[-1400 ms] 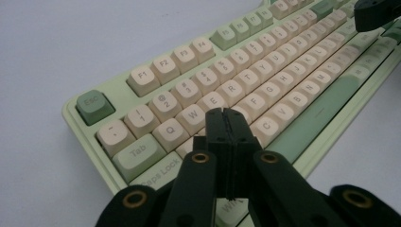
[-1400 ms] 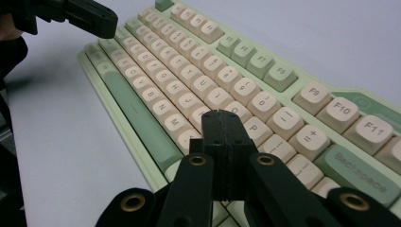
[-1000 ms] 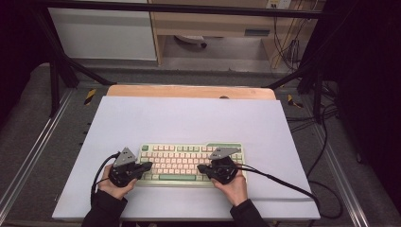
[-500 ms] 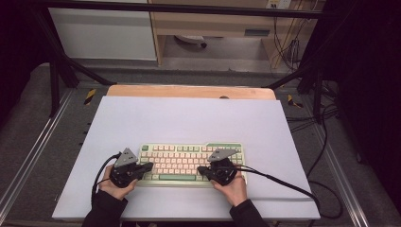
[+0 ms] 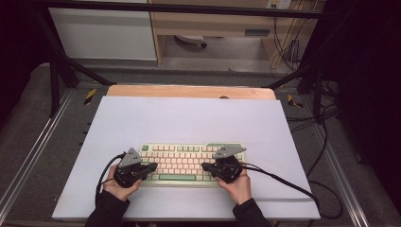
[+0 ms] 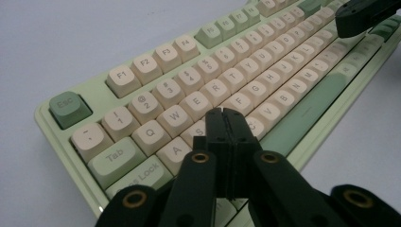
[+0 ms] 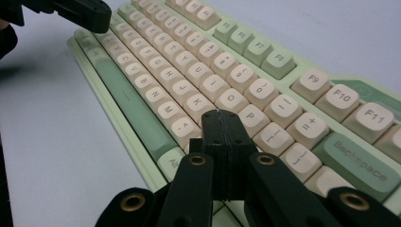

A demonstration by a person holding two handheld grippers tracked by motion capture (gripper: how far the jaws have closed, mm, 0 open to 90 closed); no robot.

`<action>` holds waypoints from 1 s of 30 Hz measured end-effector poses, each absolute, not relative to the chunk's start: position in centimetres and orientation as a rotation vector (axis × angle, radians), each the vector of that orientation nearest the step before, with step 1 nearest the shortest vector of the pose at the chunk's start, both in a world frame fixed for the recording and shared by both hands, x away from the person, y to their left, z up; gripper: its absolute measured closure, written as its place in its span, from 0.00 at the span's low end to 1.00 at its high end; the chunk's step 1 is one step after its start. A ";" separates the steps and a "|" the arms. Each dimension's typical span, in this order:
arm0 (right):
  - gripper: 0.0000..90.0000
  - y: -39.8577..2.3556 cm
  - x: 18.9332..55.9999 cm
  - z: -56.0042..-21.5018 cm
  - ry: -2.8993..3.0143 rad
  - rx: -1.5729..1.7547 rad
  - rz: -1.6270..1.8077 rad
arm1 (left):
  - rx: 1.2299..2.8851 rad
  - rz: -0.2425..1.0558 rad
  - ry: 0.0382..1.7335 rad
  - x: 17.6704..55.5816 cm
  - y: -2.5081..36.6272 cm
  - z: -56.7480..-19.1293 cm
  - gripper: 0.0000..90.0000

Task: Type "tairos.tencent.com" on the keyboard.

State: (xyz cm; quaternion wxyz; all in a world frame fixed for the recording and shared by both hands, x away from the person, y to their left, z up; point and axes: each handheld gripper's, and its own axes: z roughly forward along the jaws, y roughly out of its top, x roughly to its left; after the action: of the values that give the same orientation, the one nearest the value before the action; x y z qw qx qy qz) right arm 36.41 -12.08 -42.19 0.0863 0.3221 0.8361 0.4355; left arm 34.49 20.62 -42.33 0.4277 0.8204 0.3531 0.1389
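A pale green keyboard (image 5: 189, 161) with cream keys lies near the front of the white mat. My left gripper (image 5: 152, 167) rests over its left end, jaws shut and empty. In the left gripper view the left gripper (image 6: 224, 113) has its shut tips above the keyboard (image 6: 156, 85) around the S and D keys. My right gripper (image 5: 206, 167) hovers over the keyboard's right half, jaws also shut with nothing between them. From the right gripper view, the right gripper (image 7: 220, 114) sits over the keyboard (image 7: 265, 61) near the L and semicolon keys. Each view shows the other gripper's jaw farther off.
The white mat (image 5: 189, 120) covers a wooden table (image 5: 189, 91). A black cable (image 5: 283, 182) trails from the right gripper across the mat to the right. Metal frame rails (image 5: 33, 146) run along both sides; more cables (image 5: 331, 208) lie at the right.
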 end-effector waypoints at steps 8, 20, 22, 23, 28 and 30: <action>1.00 -12.6 36.5 -41.9 2.476 0.970 1.309 | 2.061 0.336 0.864 34.5 19.4 -42.5 1.00; 1.00 -12.8 36.5 -41.8 2.470 0.971 1.314 | 2.095 0.322 0.838 34.5 17.7 -43.1 1.00; 1.00 -12.8 36.5 -41.8 2.470 0.971 1.314 | 2.101 0.323 0.837 34.5 17.7 -43.2 1.00; 1.00 -12.8 36.5 -41.8 2.469 0.973 1.315 | 2.099 0.323 0.839 34.5 17.7 -43.2 1.00; 1.00 -12.7 36.5 -41.8 2.470 0.972 1.314 | 2.097 0.329 0.838 34.5 17.7 -43.3 1.00; 1.00 -12.7 36.5 -41.8 2.470 0.972 1.315 | 2.099 0.330 0.835 34.6 17.7 -43.3 1.00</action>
State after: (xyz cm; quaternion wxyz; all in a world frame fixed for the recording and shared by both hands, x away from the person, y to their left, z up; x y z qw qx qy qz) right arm 36.50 -12.73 -41.78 0.0896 0.3269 0.8305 0.4420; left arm 34.57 17.65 -43.32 0.4163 0.8360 0.3326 0.1313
